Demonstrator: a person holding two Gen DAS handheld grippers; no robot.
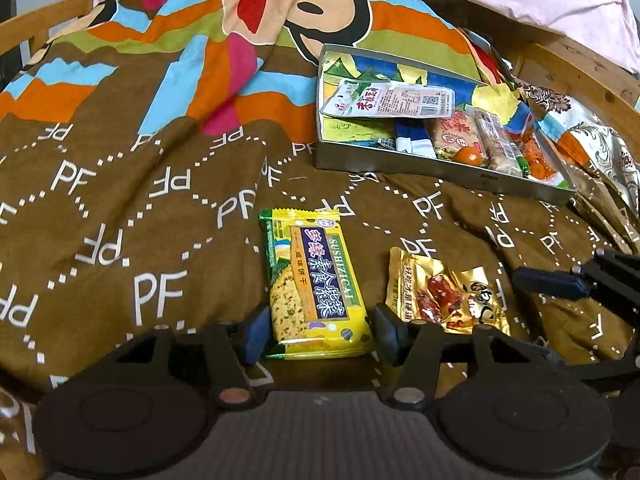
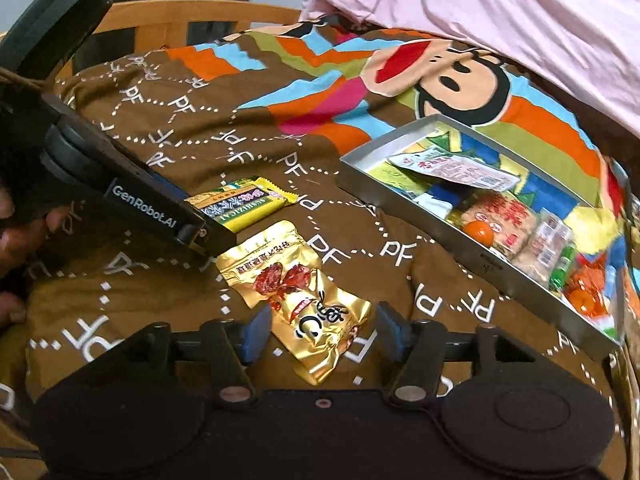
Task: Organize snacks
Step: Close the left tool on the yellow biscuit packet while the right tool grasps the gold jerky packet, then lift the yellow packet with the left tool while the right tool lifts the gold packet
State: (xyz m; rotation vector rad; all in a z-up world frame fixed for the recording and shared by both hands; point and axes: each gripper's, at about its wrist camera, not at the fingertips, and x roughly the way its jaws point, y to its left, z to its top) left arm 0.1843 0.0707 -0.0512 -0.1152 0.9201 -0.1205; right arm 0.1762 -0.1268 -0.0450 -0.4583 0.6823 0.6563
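Both open: left claw (image 1: 316,330) straddling the light, crackly, probably brittle biscuit pack (image 1: 314,284), right claw (image 2: 318,334) straddling the slippery, crinkly gold pouch (image 2: 296,296) on the bed (image 1: 132,184), tray (image 1: 400,164) near; best pinched gently across their flat middles.

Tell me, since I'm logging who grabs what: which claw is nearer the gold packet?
Right. The right claw straddles the gold packet, fingers open; the left claw sits beside it, around the yellow biscuit pack.
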